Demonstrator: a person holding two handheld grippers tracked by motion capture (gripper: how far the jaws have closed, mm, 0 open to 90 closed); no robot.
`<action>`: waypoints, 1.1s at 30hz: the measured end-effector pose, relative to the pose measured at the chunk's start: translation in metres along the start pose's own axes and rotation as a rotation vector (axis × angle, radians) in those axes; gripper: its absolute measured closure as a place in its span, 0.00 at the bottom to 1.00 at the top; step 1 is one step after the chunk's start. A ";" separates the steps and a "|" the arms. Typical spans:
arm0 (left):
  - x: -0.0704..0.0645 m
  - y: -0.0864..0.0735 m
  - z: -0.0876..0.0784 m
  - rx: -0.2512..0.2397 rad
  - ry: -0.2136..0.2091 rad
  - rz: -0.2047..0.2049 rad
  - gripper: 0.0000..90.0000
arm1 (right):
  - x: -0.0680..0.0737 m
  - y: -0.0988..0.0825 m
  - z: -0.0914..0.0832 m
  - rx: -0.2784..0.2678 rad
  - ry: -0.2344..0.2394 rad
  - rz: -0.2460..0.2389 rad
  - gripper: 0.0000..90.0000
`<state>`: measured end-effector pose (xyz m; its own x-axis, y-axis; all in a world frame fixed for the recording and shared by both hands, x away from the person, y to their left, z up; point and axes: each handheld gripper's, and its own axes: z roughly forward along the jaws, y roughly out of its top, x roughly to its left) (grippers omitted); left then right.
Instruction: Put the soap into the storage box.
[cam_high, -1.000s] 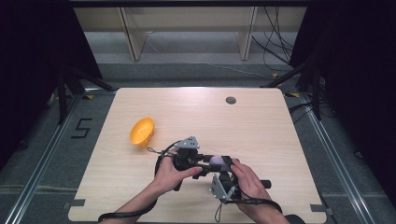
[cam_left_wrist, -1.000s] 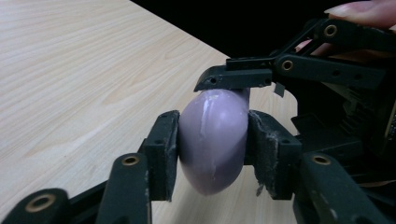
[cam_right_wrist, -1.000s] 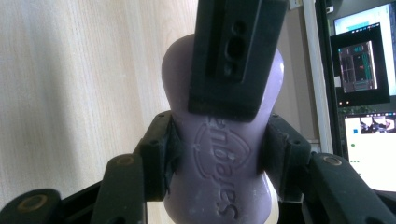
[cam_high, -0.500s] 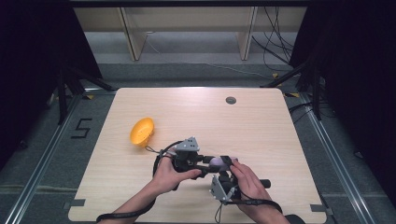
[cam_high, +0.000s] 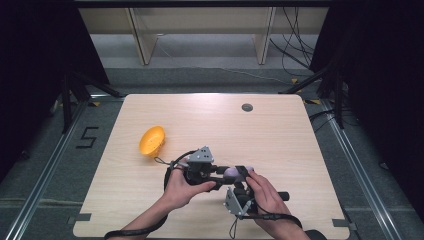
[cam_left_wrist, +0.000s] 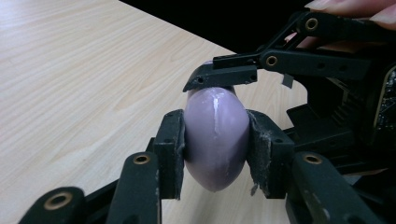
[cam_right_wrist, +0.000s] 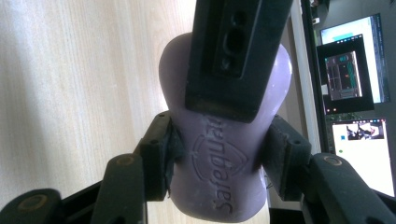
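Here, both hand-held grippers meet over the near part of the table, and each is clamped on the same purple bar of soap.

In the left gripper view, the left hand-held gripper has its two black jaws pressed against the narrow sides of the soap, which stands on end between them and clear of the wooden surface. Its jaws have just been closing, and the bar now sits tight between the pads. A jaw of the other gripper lies across the top of the bar in that view, with fingertips showing above it.

In the right gripper view, the right hand-held gripper grips the soap at its pinched waist, one pad on each side. The bar's broad face bears raised lettering and a shield mark. A black jaw of the left gripper covers the bar's upper part.

From the high view, the left hand and right hand sit close together, grippers crossing at the soap. An orange bowl lies tipped on its side, well apart to the left and farther back. A small dark round hole sits near the far edge.
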<state>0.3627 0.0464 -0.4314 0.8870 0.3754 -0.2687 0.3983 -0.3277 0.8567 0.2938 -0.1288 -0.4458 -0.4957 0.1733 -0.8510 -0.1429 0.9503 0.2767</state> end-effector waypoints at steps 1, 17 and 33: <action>0.000 0.000 0.000 -0.002 0.004 0.017 0.66 | 0.000 0.000 0.000 0.005 0.009 -0.002 0.56; -0.002 -0.004 -0.006 -0.017 0.160 0.062 0.66 | -0.001 -0.004 0.003 0.055 -0.021 -0.014 0.37; 0.004 -0.005 -0.015 -0.035 0.370 0.088 0.66 | -0.017 -0.035 -0.005 0.137 -0.037 0.080 0.38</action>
<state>0.3608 0.0628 -0.4303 0.7709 0.6366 -0.0219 0.3104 -0.3455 0.8856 0.3032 -0.1663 -0.4385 -0.4682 0.2566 -0.8455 0.0149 0.9591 0.2828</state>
